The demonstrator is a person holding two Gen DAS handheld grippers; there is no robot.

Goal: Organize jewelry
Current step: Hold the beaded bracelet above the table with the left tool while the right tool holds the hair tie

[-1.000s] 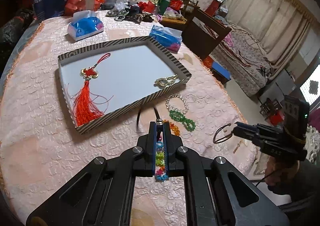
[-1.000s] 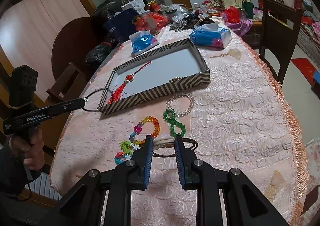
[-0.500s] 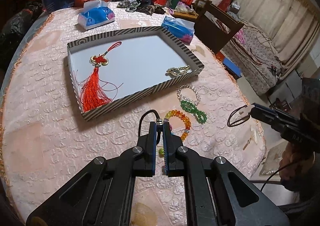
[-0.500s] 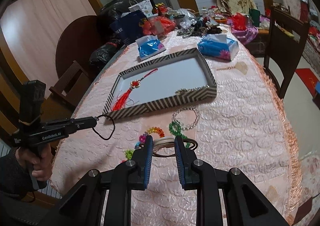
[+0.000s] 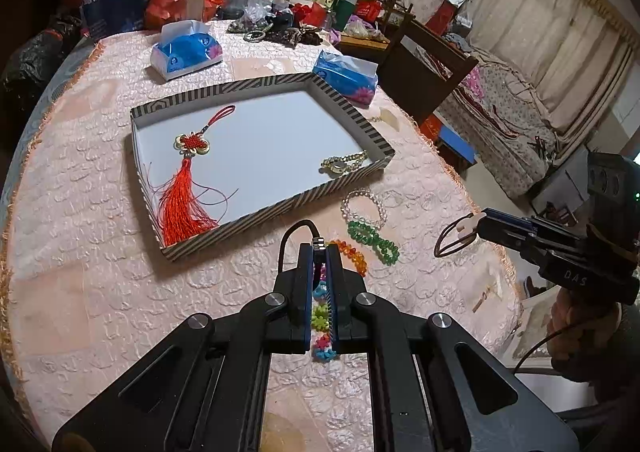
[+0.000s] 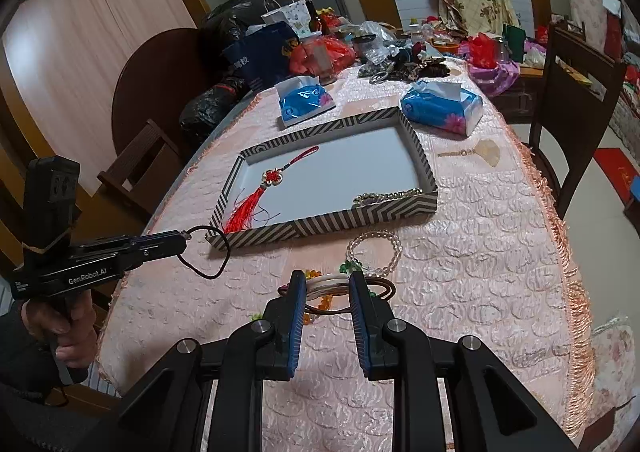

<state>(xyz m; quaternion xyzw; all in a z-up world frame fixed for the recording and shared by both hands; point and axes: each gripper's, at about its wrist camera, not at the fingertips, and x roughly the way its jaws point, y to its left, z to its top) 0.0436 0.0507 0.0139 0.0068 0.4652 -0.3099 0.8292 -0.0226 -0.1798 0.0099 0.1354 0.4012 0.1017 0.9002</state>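
Here, the left claw (image 5: pixel 320 252) is pinched on a black cord loop (image 5: pixel 292 236) by its metal clasp, the loop drooping sideways. The right claw (image 6: pixel 327 284) clamps a cream ring, probably a bangle (image 6: pixel 326 283), lying crosswise, with brown cord (image 6: pixel 380 288). The striped cardboard tray (image 5: pixel 280 207) holds a red tassel knot (image 5: pixel 182 191), long axis toward the far corner. Only the left view shows the flower-bead strand (image 5: pixel 320 316) on the quilted worktop (image 5: pixel 100 252).

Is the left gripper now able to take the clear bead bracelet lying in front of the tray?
Probably not: the left gripper is already shut on a black cord. The clear bead bracelet itself lies uncovered on the cloth.
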